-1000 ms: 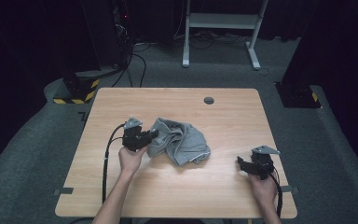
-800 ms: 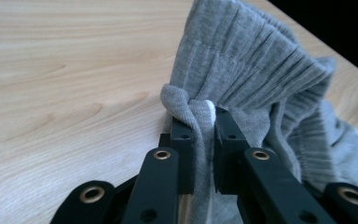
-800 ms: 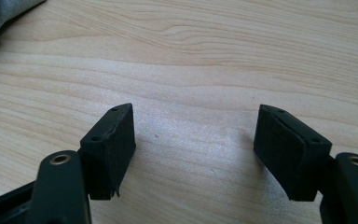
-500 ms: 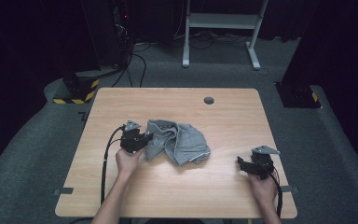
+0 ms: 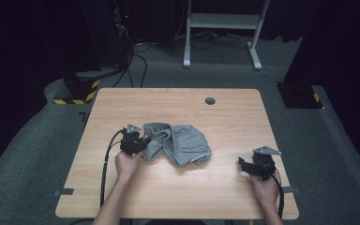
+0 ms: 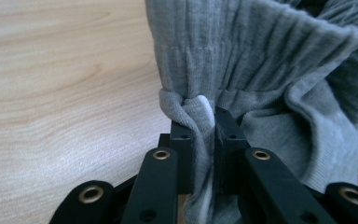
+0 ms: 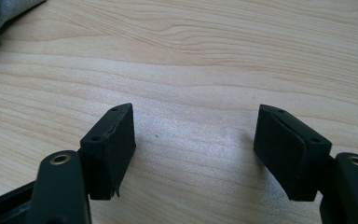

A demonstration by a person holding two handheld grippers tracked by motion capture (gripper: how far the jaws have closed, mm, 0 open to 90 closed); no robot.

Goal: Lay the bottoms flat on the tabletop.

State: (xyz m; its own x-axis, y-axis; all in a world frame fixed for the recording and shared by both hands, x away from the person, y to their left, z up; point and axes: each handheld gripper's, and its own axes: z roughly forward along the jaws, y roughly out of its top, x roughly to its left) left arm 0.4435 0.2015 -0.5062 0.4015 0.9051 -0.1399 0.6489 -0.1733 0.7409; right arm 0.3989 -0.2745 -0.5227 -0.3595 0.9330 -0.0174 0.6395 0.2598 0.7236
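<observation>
A grey knitted garment (image 5: 180, 143) lies crumpled on the light wooden table (image 5: 225, 187), slightly left of the table's centre. It looks like a sweater, with a ribbed band along one edge; its exact type cannot be confirmed from the folds.

The left gripper (image 5: 143, 143) sits at the garment's left edge, held in the person's left hand (image 5: 127, 163), with its black cable trailing back toward the near table edge. In the left gripper view, the jaws are clenched on a bunched fold of the ribbed band (image 6: 200, 116), the cloth pinched tight between the two black pads. A small patch of white shows in the pinched fold. The rest of the garment rises and drapes away above and to the right of the jaws, and bare table shows to their left.

The right gripper (image 5: 243, 165) rests near the table's right front corner, held in the person's right hand (image 5: 265, 187), well apart from the garment. In the right gripper view, its jaws stand released, wide apart, with bare wood grain between the pads (image 7: 112, 149). A corner of the grey garment shows at the upper left of that view.

A small dark round fitting (image 5: 210, 101) sits in the tabletop near the far edge.
</observation>
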